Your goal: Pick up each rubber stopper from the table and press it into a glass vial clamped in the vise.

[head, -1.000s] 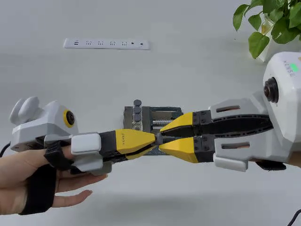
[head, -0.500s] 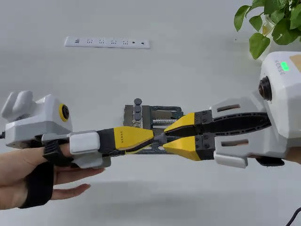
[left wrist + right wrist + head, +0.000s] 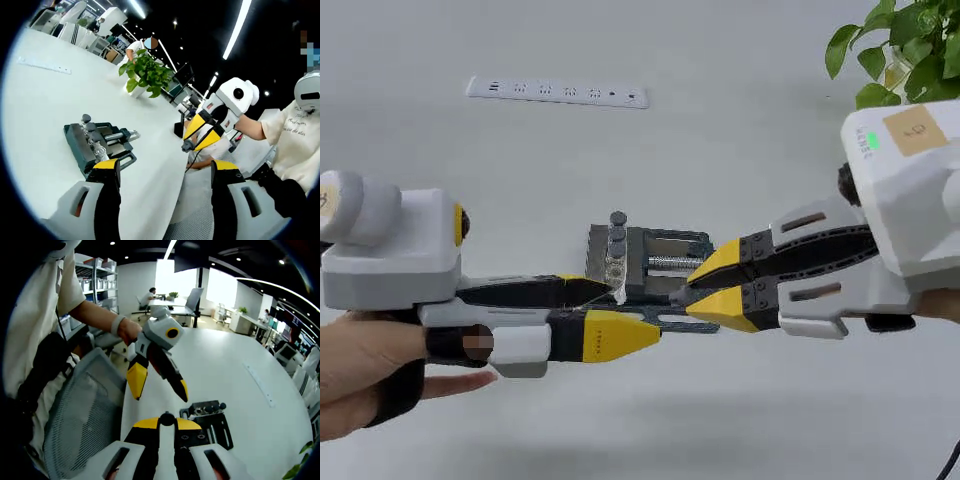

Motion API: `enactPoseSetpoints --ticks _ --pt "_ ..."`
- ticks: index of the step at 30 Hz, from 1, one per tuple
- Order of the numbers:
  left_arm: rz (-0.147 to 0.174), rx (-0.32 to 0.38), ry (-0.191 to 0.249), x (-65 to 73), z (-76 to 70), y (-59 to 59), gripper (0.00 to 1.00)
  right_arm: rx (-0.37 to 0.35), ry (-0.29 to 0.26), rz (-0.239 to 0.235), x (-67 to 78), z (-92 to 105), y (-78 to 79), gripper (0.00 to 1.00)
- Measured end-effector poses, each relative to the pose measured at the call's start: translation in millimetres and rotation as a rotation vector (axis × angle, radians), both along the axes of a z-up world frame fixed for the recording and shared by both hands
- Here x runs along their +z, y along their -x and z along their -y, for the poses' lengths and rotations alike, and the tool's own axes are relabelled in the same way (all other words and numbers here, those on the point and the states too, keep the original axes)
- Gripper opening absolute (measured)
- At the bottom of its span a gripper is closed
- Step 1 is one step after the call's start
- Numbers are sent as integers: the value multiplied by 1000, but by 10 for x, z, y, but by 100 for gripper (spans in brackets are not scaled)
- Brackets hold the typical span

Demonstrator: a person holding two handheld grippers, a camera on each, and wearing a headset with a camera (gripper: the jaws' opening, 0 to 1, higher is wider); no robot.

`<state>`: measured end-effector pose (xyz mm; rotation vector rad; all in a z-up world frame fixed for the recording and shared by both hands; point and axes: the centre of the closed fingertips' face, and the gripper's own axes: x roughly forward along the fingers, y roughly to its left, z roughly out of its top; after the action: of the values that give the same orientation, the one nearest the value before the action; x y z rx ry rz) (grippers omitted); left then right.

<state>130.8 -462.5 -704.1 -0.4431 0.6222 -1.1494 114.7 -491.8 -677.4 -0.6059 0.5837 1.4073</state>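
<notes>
Right gripper view: right gripper [image 3: 167, 424] fingers clenched on a rubber stopper [image 3: 166, 418]; beyond, left gripper [image 3: 160, 396] fingers released; farther, vise [image 3: 210, 422] on desk [image 3: 240, 385]. Head view adds stoppered glass vials [image 3: 616, 262] in the vise, near the held stopper and clear of it.

In the head view, the left gripper [image 3: 635, 312] covers the front left corner of the dark green metal vise [image 3: 665, 245], and the right gripper [image 3: 688, 295] covers its right end. The dark rubber stopper [image 3: 167, 419] pinched in the right gripper's tips is half buried between them. The leafy green potted plant [image 3: 910, 40], by the white table's [image 3: 740, 130] far right edge, is cut off by the picture's corner. The clear glass vials [image 3: 616, 268] are too small to count.
</notes>
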Motion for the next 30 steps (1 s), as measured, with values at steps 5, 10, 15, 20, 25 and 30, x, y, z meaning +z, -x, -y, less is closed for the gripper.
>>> enactPoseSetpoints --ticks 5,10,15,20,25,30 --pt "66 27 -99 -118 -63 -53 92 35 54 -8 -63 43 -17 5" --pt "109 40 -165 -204 -112 -72 99 67 135 -4 -161 116 -69 5" --pt "198 46 -263 -293 -200 -96 99 81 175 -22 -195 137 -131 5" --pt "230 63 -301 -330 -244 -113 99 95 229 -37 -261 123 -246 5" --pt "298 69 -397 -376 -304 -131 99 102 273 -37 -329 71 -405 5" --pt "330 55 -472 -451 -402 -159 99 136 315 -38 -369 -30 -506 5"
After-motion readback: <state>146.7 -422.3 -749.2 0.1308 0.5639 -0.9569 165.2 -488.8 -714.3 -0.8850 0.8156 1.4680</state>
